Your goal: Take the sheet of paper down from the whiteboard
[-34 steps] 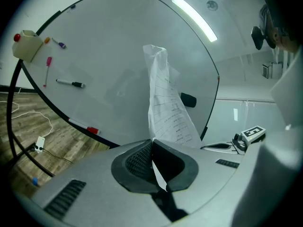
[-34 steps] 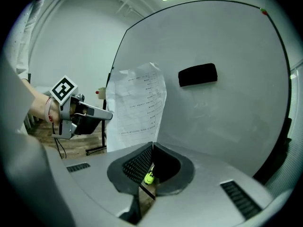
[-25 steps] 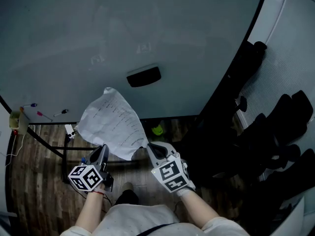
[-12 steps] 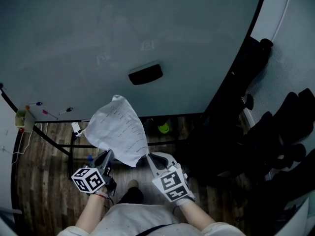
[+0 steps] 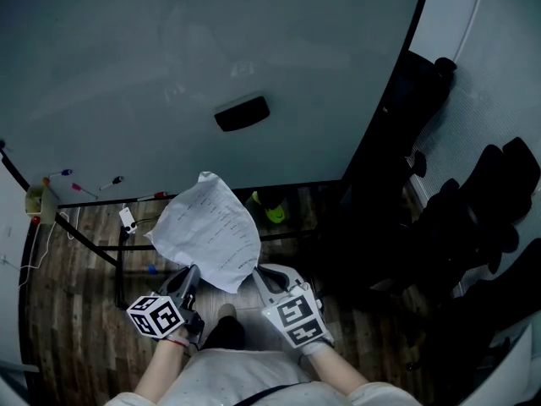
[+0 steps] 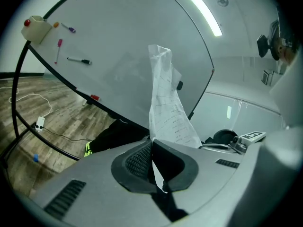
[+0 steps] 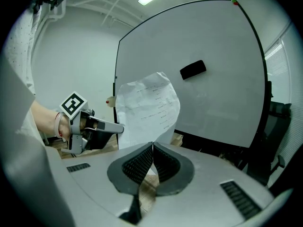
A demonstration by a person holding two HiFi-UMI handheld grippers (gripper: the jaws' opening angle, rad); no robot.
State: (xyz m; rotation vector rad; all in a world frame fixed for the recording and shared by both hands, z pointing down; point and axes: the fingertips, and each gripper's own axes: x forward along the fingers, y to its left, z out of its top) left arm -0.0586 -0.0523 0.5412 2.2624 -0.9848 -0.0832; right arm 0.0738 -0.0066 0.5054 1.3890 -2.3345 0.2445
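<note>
1. The sheet of paper (image 5: 211, 235) was off the whiteboard (image 5: 169, 74), held up in the air between the two hand-held grippers, in front of the board's lower edge.
2. The left hand-held gripper (image 6: 151, 143) had its jaws closed on the sheet's lower left corner. In the left gripper view the paper ran down between the ribbed pads, with a little of its edge showing below them.
3. The right hand-held gripper (image 7: 152, 148) was likewise clamped on the sheet's lower right corner, its pads meeting with the paper pinched between them.
4. From both grips the sheet rose upward and away from the person, creased and bowed, its top edge curling free. Lines of small print ran across its face.
5. In the head view the two hand-held grippers sat side by side just above the person's lap, close together, with the paper spreading out above them.
6. A black eraser (image 5: 242, 113) clung to the whiteboard above the sheet, well apart from it.
7. A few marker pens (image 5: 84, 186) sat near the board's lower left corner, beside a small yellowish holder (image 5: 35, 201) on the frame.
8. Wood-patterned floor (image 5: 68, 260) showed under the board, and dark chairs (image 5: 482, 210) stood off to the right.
</note>
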